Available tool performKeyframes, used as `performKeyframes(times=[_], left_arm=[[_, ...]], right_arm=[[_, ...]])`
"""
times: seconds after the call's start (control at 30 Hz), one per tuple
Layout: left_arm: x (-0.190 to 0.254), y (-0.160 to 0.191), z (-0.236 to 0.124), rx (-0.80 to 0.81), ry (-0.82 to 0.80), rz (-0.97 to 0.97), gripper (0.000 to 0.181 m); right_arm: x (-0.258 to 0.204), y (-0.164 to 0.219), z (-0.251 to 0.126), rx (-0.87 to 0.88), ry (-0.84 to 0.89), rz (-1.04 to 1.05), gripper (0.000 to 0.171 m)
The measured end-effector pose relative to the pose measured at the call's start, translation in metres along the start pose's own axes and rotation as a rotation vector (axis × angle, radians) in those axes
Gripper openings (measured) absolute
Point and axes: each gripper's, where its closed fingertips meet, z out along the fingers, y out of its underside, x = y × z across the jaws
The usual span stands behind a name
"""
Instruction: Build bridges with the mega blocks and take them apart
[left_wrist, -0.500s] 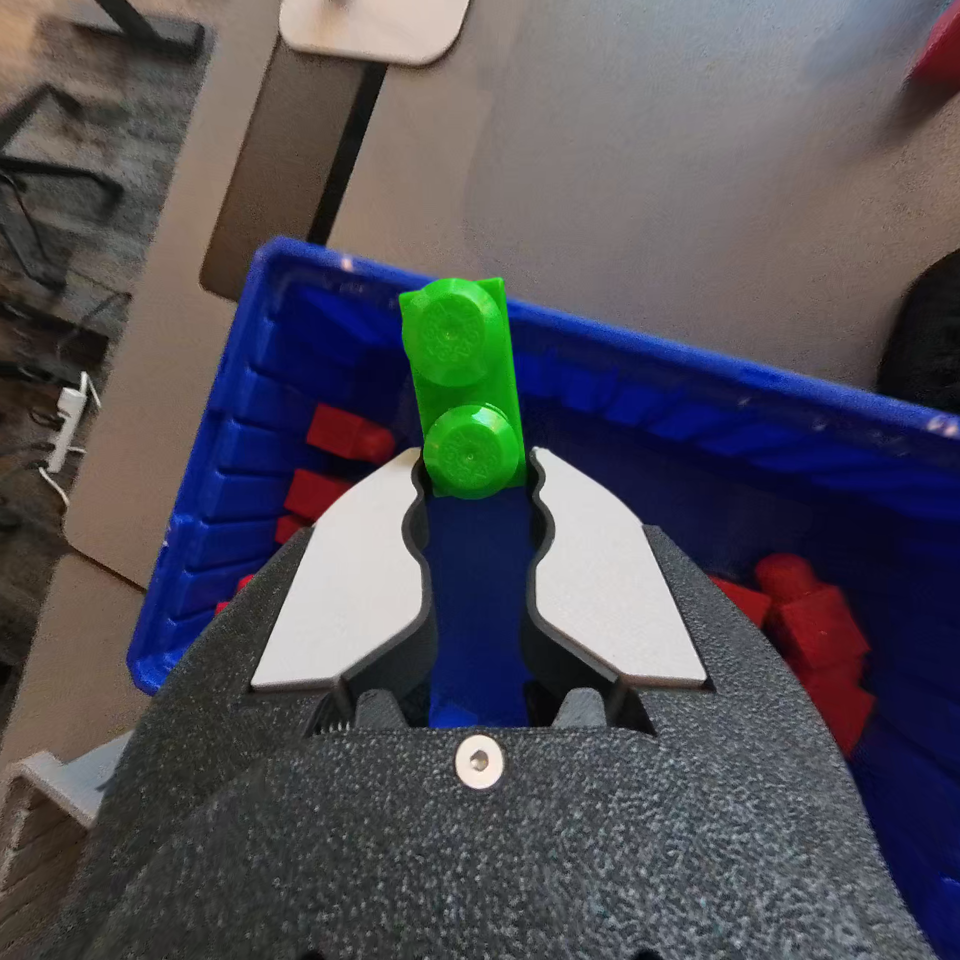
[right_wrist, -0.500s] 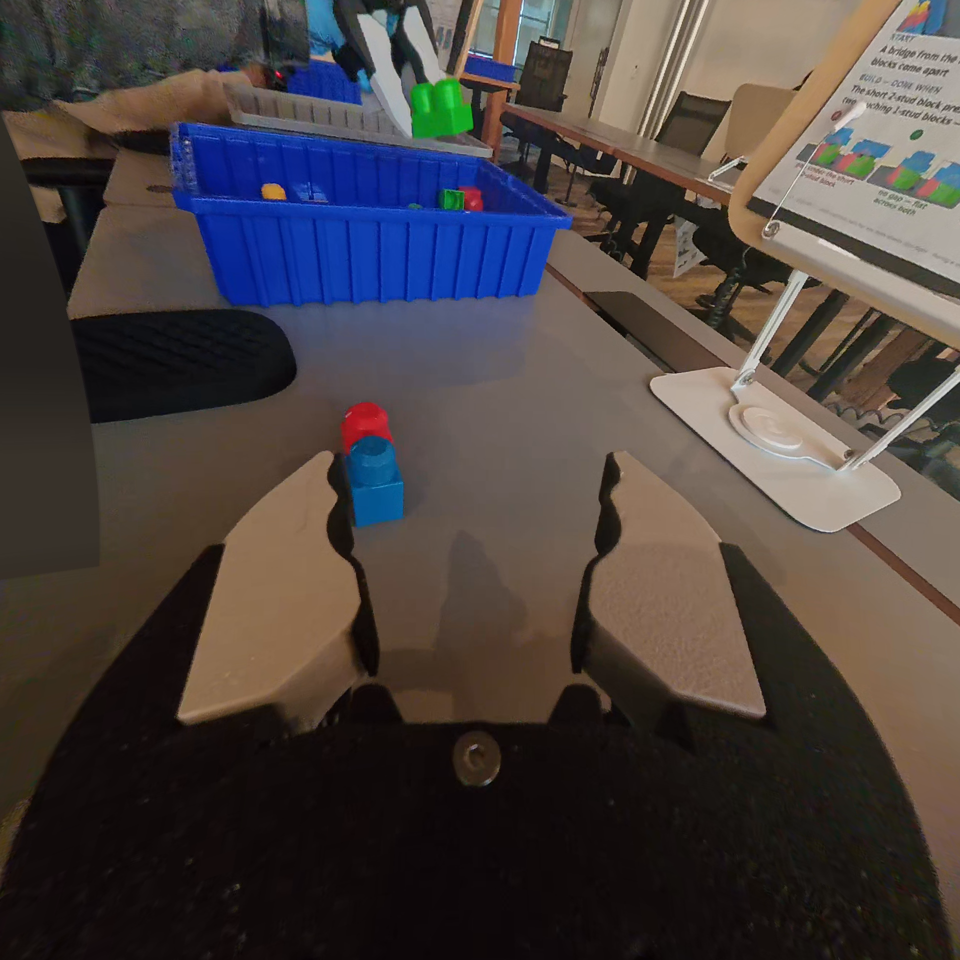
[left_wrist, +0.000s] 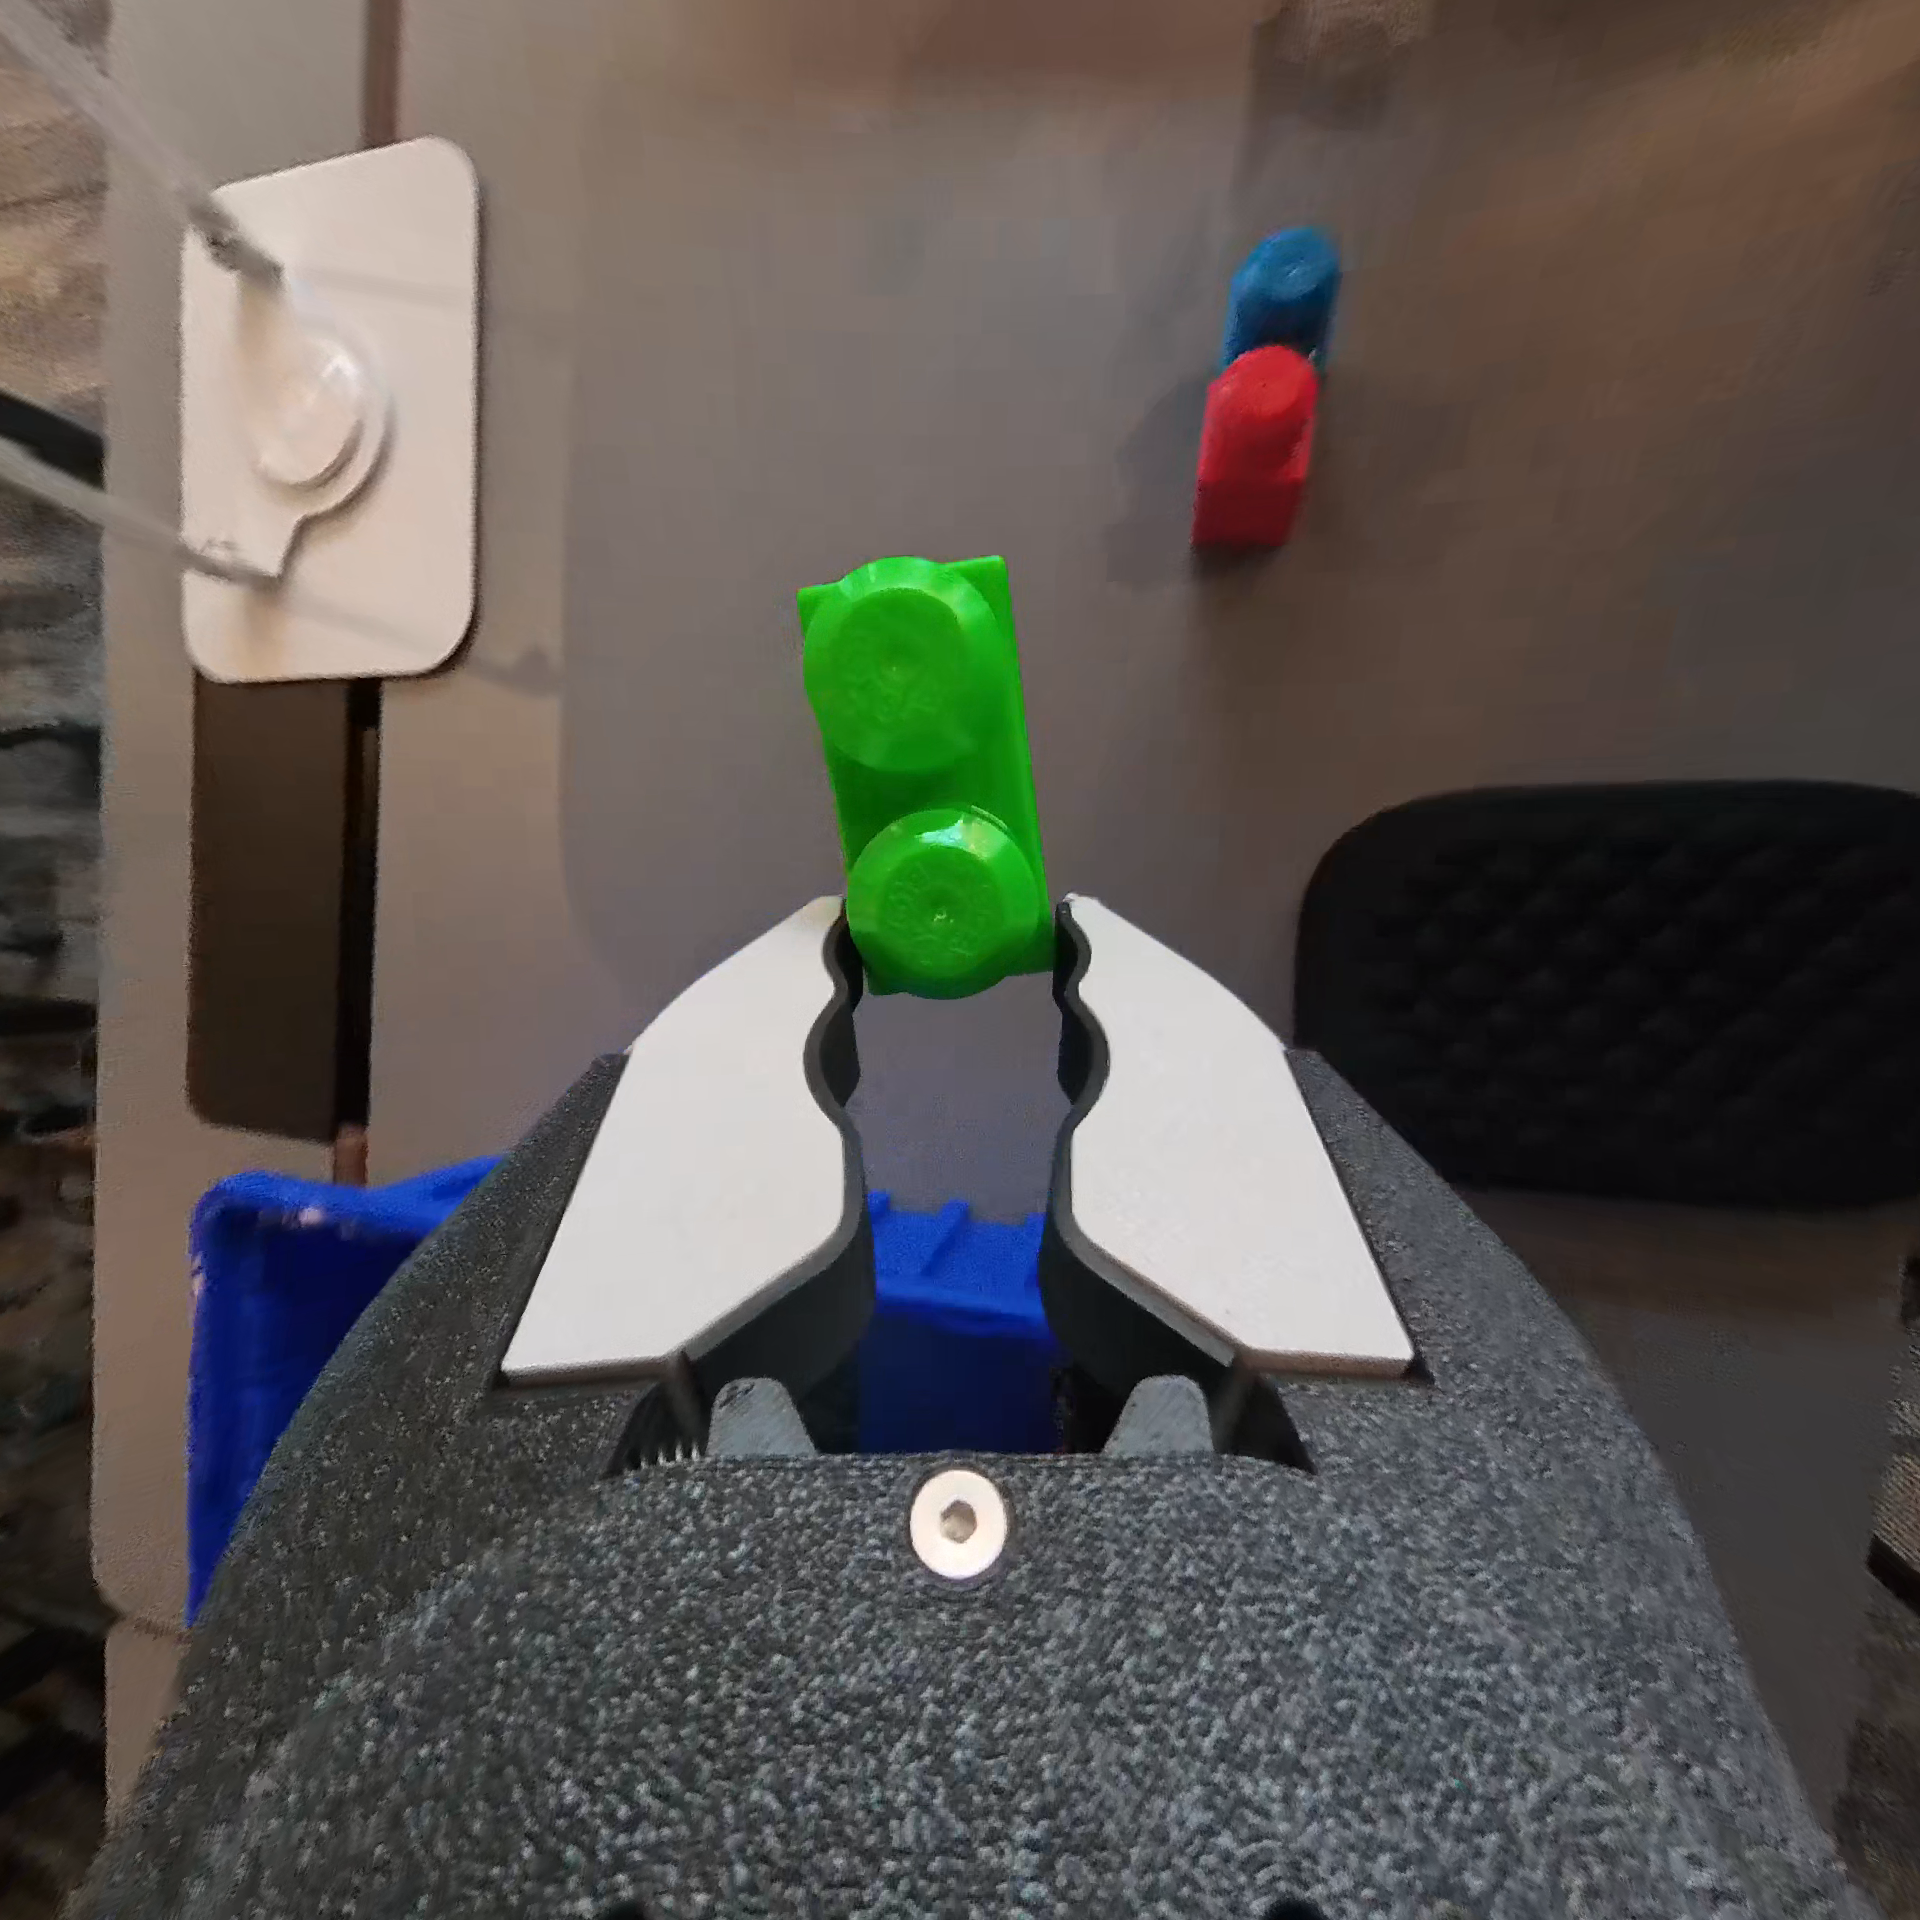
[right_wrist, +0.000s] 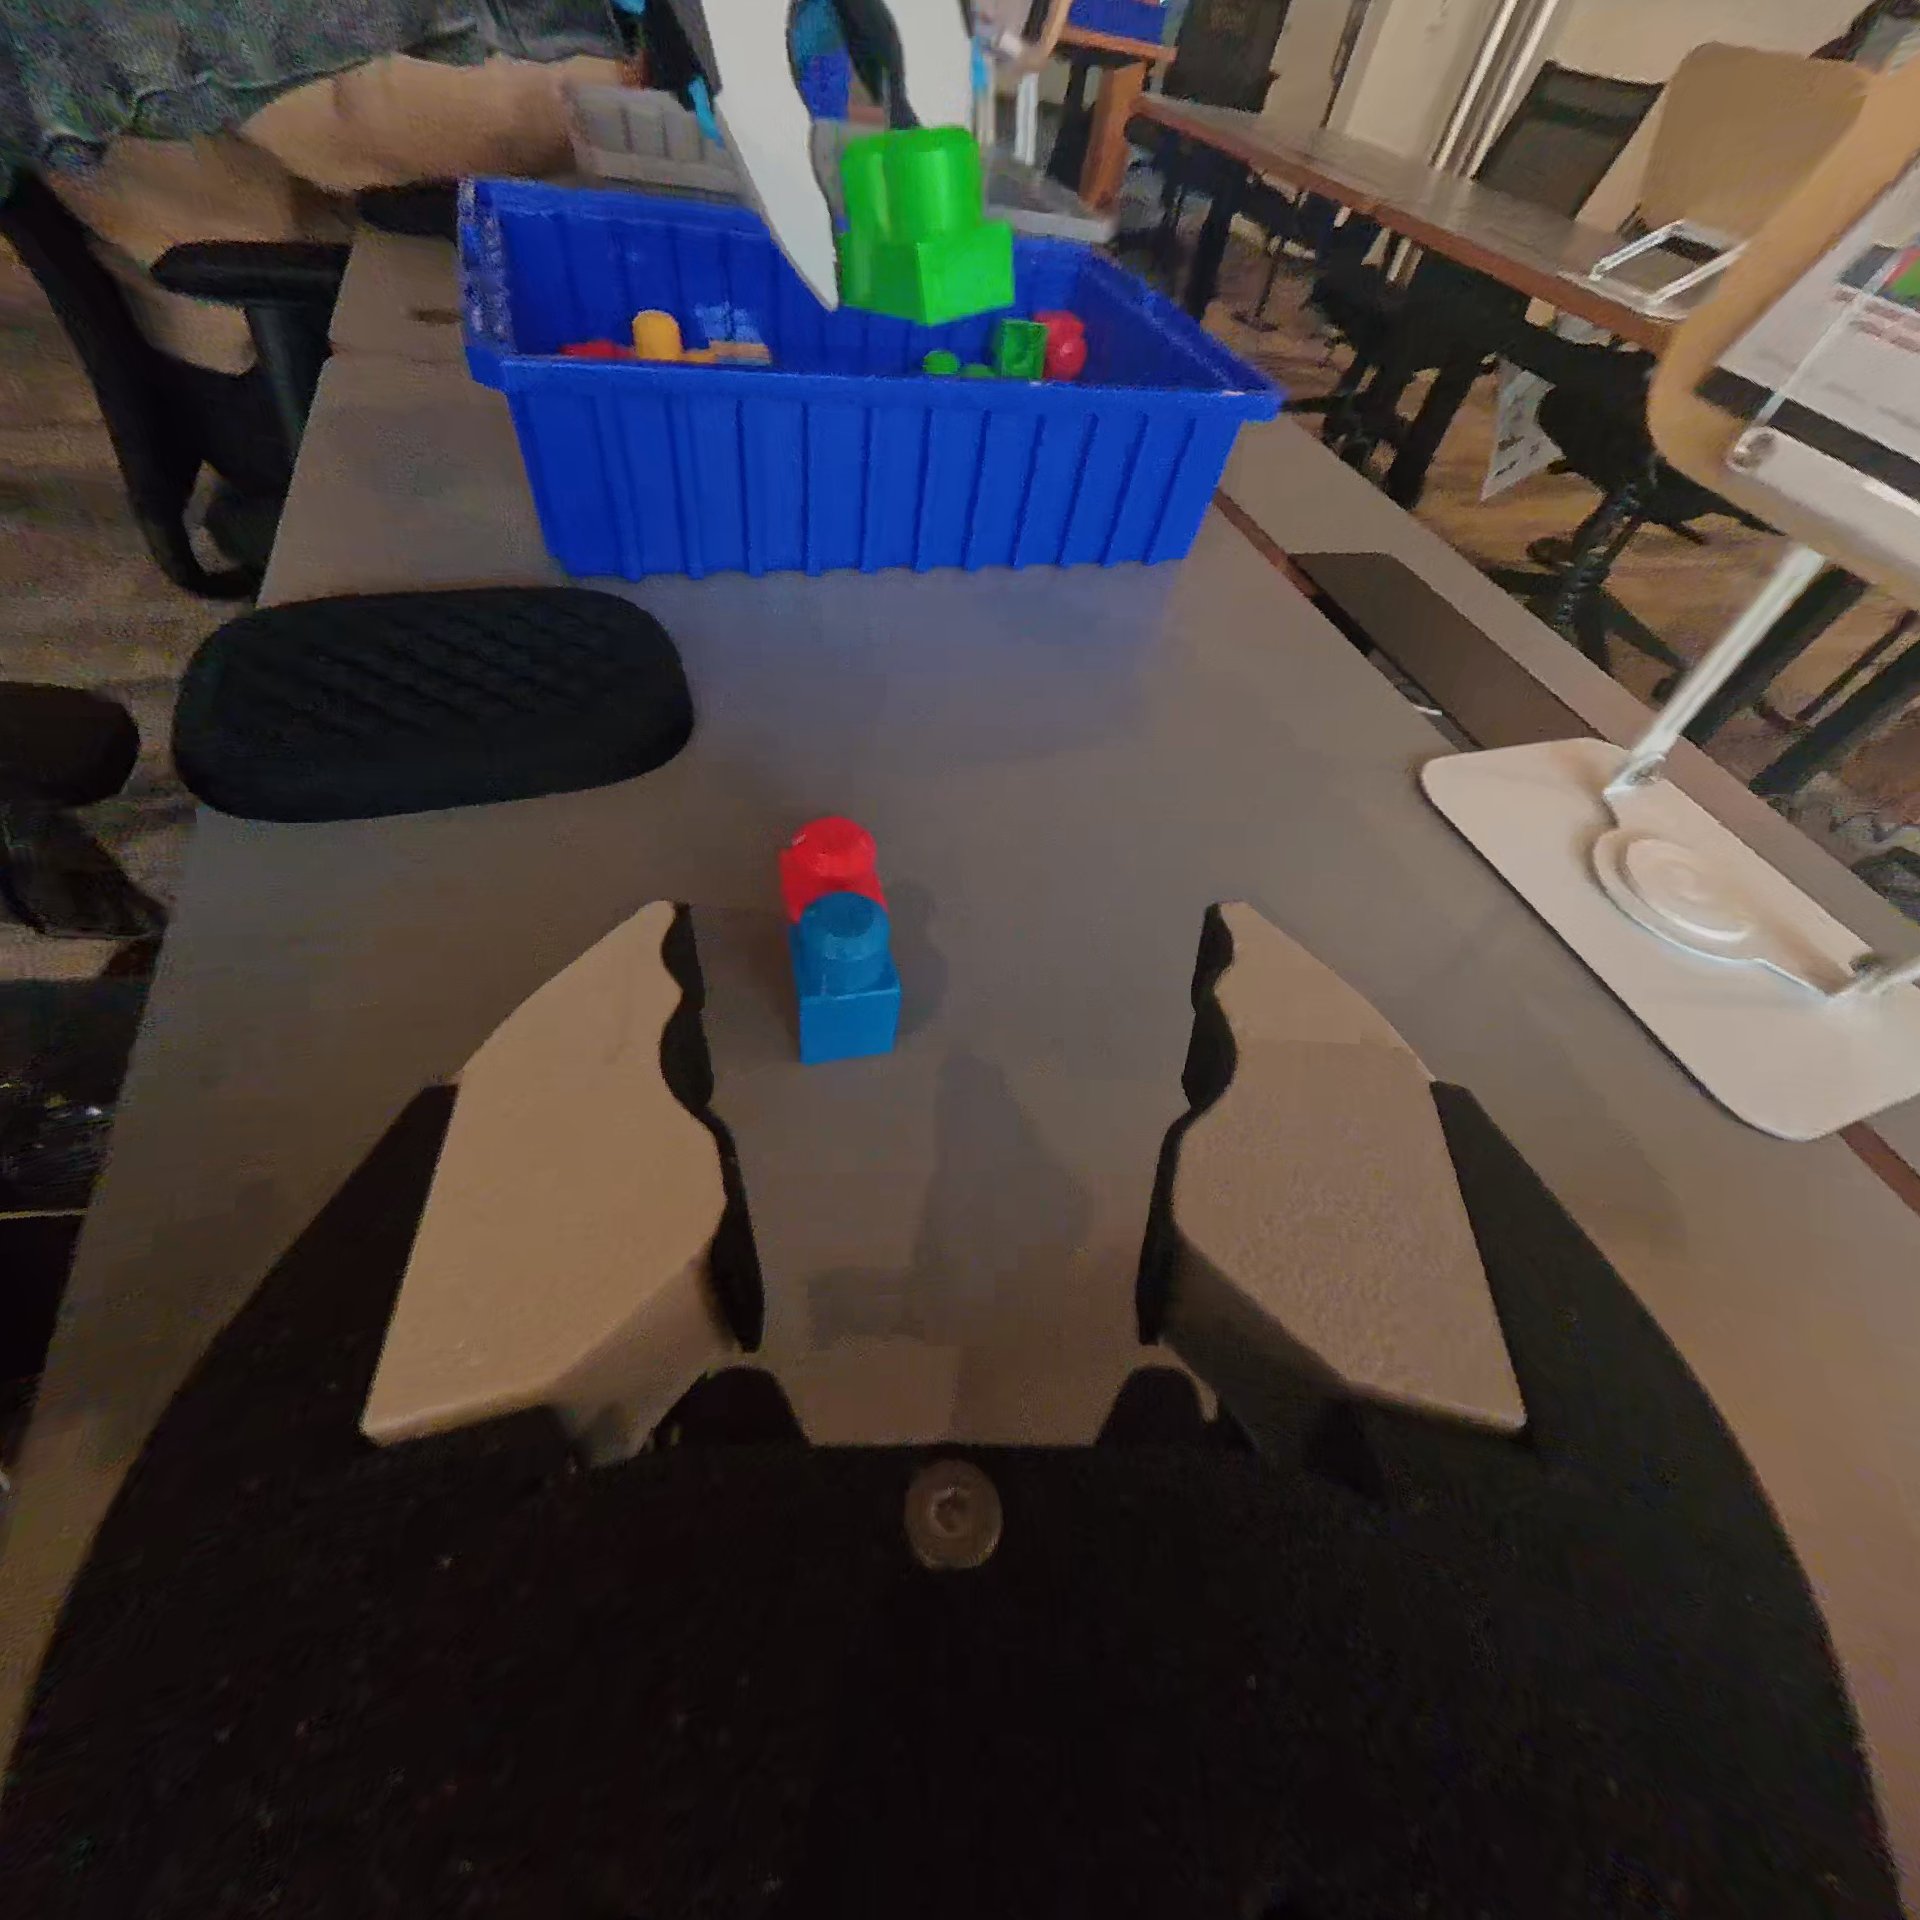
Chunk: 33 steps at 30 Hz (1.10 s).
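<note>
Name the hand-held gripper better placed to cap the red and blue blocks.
Left. The left hand-held gripper already grips the green block; the right hand-held gripper is open and empty.

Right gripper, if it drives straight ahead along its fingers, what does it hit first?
Most likely the blue block, which stands on the table just past the open right gripper, slightly left of its centre line. The red block sits directly behind it. Depth is approximate.
</note>
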Motion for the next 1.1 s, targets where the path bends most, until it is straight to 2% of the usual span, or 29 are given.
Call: performKeyframes(times=[0.2,0.37,0.57,0.67,0.87,1.1], left_arm=[[0.030,-0.043,0.035,-0.055,0.074,0.055,0.035],[0.054,-0.076,0.054,-0.079,0.135,0.099,0.035],[0.072,-0.105,0.068,-0.049,0.190,0.108,0.036],[0.075,-0.106,0.073,-0.055,0.208,0.096,0.036],[0.076,-0.108,0.075,-0.009,0.237,0.082,0.035],[0.079,-0.117,0.076,0.041,0.260,0.076,0.036]], right_arm=[[-0.019,-0.038,0.022,-0.188,-0.100,-0.149,0.091],[-0.027,-0.067,0.045,-0.362,-0.197,-0.253,0.083],[-0.028,-0.055,0.066,-0.575,-0.251,-0.288,0.081],[-0.030,-0.056,0.068,-0.566,-0.273,-0.268,0.064],[-0.029,-0.044,0.064,-0.582,-0.280,-0.249,0.063],[-0.035,-0.041,0.065,-0.556,-0.342,-0.221,0.048]])
